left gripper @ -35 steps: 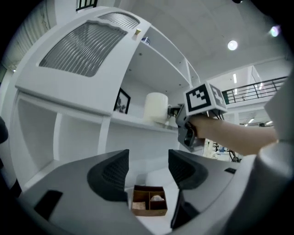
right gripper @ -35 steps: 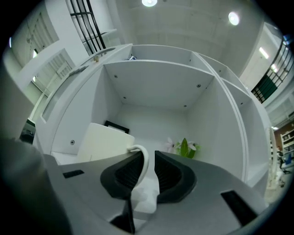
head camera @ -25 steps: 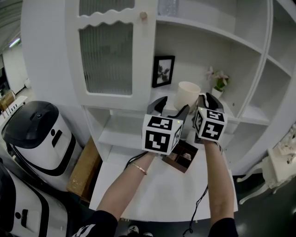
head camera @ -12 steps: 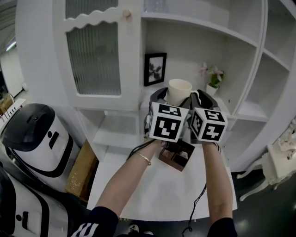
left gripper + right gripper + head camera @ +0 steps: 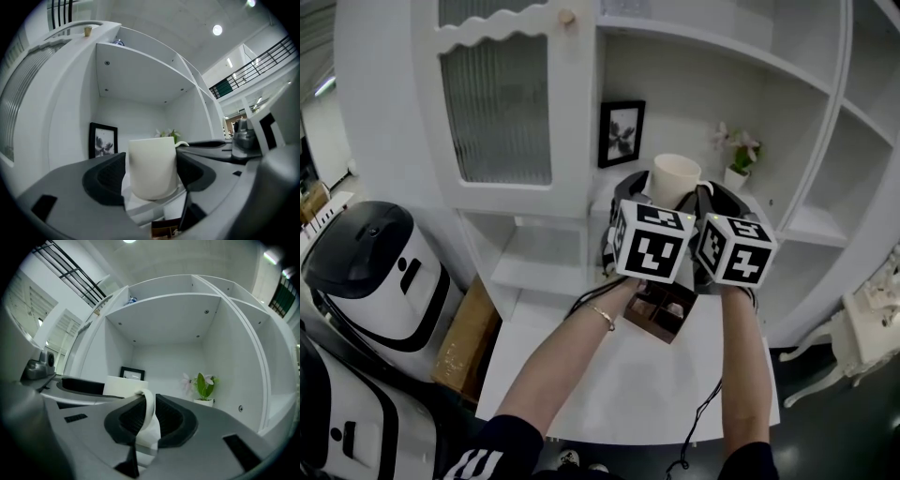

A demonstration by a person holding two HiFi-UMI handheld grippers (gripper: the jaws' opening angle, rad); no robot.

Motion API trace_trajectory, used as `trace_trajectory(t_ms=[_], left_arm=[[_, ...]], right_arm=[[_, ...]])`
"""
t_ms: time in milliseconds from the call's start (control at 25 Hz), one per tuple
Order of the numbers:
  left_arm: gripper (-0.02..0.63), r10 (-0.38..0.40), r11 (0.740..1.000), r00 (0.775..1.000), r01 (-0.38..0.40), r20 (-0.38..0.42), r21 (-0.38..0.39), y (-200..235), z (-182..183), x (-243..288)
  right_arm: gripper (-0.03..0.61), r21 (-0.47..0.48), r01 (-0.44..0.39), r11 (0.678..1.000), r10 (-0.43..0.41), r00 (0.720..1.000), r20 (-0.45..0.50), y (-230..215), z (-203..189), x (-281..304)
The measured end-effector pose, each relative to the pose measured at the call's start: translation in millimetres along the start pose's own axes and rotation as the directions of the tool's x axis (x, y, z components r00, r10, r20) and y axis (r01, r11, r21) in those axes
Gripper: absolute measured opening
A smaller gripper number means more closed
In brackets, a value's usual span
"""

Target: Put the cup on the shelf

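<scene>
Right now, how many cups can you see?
1. The white cup is between the left gripper's jaws, its handle pinched by the right gripper, by the shelf. Others may hide behind the cabinet door.

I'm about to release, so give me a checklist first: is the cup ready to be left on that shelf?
1. White ceramic cup upright: ok.
2. Right gripper fingers pinching its handle: ok.
3. Left gripper fingers spread around its body, apparently not squeezing: ok.
4. Clear of black picture frame and small potted flower: ok.
5. Base resting on white shelf: cannot tell.
</scene>
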State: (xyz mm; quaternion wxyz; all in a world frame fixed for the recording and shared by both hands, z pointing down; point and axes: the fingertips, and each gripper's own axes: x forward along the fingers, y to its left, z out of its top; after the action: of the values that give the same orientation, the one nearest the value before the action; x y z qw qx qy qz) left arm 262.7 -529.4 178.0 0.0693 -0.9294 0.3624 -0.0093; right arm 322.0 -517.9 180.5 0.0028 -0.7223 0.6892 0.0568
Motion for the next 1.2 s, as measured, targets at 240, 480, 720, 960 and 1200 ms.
trace_trajectory(t_ms=[240, 480, 720, 960, 1200], left_arm=[[0.344, -0.006, 1.000, 1.000, 0.006, -0.009, -0.014, 0, 0, 1], [0.342, 0.026, 1.000, 1.000, -0.026, -0.003, 0.012, 6, 0, 1], [0.270, 0.100, 0.993, 0.995, -0.101, 0.023, 0.055, 20, 1, -2], [0.178, 0.129, 0.987, 0.990, -0.133, 0.047, 0.088, 34, -3, -4], [0.250, 0.065, 0.995, 0.995, -0.070, 0.075, 0.069, 29, -5, -19]], right_arm=[[0.042, 0.059, -0.091, 0.994, 0.093, 0.995, -0.045, 2, -2, -4], [0.074, 0.099, -0.153, 0.983, 0.159, 0.986, -0.057, 7, -3, -6], [0.288, 0.250, -0.369, 0.895, 0.380, 0.925, 0.006, 15, 5, -15], [0.542, 0.176, -0.546, 0.819, 0.542, 0.837, 0.076, 43, 15, -35], [0.540, 0.081, -0.547, 0.833, 0.535, 0.834, 0.134, 62, 26, -55]])
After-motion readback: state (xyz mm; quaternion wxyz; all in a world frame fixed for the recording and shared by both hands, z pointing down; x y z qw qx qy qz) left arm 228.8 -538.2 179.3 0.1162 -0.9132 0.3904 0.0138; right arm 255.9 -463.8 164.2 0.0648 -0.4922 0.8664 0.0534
